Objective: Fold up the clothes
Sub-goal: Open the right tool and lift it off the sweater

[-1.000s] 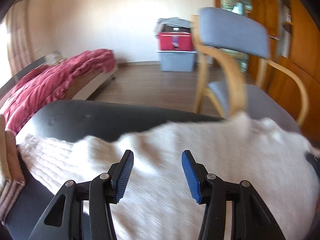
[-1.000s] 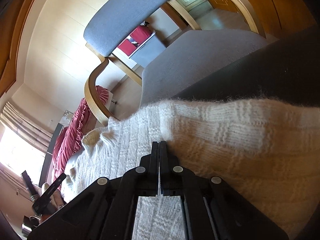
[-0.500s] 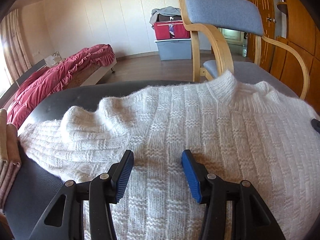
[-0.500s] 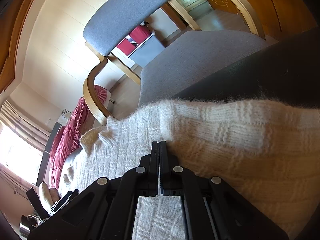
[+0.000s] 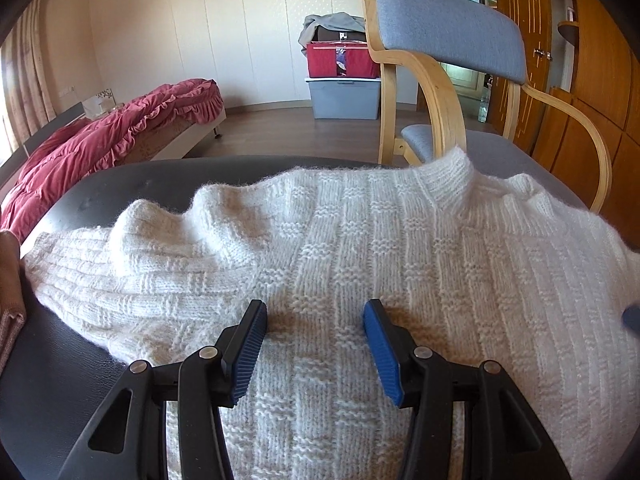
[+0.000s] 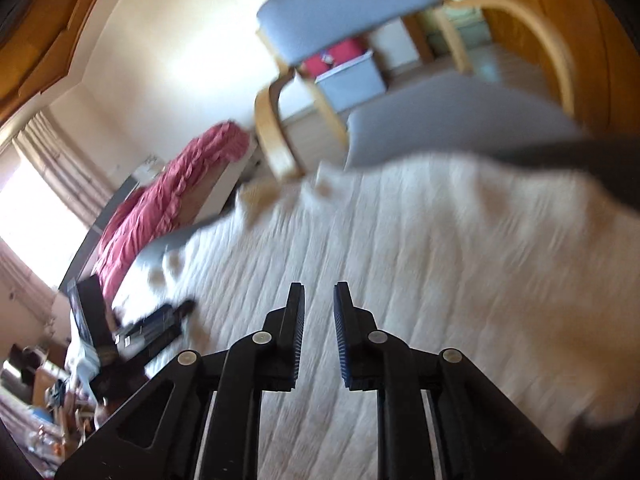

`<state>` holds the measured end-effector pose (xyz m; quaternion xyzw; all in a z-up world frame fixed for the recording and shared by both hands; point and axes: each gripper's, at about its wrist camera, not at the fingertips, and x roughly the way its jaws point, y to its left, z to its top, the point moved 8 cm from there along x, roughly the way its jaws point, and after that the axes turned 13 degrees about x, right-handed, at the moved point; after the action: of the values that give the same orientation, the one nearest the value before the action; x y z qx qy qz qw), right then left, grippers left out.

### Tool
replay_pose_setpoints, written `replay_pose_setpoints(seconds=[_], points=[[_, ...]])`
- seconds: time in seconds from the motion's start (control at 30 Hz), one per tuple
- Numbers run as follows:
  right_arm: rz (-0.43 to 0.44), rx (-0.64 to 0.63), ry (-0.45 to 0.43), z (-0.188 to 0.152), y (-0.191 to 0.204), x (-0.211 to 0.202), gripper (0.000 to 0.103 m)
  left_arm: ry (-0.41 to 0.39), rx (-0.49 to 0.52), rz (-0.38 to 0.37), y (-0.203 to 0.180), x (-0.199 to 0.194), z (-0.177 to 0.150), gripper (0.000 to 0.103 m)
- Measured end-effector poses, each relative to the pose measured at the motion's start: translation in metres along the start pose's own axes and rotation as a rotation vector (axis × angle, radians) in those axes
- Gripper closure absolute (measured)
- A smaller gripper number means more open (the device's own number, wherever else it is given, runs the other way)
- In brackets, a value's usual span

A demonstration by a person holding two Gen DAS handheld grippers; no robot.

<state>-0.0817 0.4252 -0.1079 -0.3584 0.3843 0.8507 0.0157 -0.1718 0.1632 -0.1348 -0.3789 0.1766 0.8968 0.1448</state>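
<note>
Releasing: right gripper (image 6: 319, 308), clamped on knit half a second ago, now stands slightly parted, empty. Left gripper (image 5: 315, 326) wide, empty. White sweater (image 5: 400, 248) spread across dark table (image 5: 120, 184); sleeve fold apparently laid.

A wooden armchair (image 5: 448, 80) with grey-blue cushions stood at one o'clock beyond the dark table (image 5: 132, 184). At twelve o'clock, against the far wall, a red storage box (image 5: 340, 60) sat on a grey plastic bin (image 5: 344, 98) with grey cloth heaped on top. A bed (image 5: 176, 140) under a rumpled red quilt (image 5: 100, 140) lay at ten o'clock, and a brown folded cloth (image 5: 10, 284) rested at the table's nine o'clock edge.
</note>
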Motion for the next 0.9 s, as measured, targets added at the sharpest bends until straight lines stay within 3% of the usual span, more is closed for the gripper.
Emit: replay_pose_setpoints(seconds=[0.1,0.23,0.43,0.63,0.83,0.87,0.9], points=[[0.030,0.069,0.040,-0.011,-0.018,0.008,0.091,0.000,-0.010,-0.011,0.003,0.002,0.001,0.051],[0.061,0.154,0.002,-0.002,-0.037,-0.004,0.093,0.000,-0.016,-0.019,0.003,0.002,0.001,0.051],[-0.009,0.096,-0.018,-0.004,-0.037,-0.027,0.086,-0.001,-0.026,-0.030,0.009,0.006,0.003,0.051],[-0.149,0.177,-0.153,0.014,-0.112,-0.110,0.081,-0.001,-0.030,-0.037,0.009,0.006,0.003,0.051],[-0.386,0.413,-0.357,0.019,-0.227,-0.226,0.080,-0.002,-0.032,-0.039,0.010,0.007,0.002,0.051],[-0.433,0.443,-0.393,0.017,-0.243,-0.246,0.079,-0.002,-0.033,-0.039,0.010,0.007,0.002,0.051],[-0.491,0.468,-0.432,0.015,-0.260,-0.267,0.071,-0.002,-0.033,-0.040,0.010,0.007,0.002,0.051]])
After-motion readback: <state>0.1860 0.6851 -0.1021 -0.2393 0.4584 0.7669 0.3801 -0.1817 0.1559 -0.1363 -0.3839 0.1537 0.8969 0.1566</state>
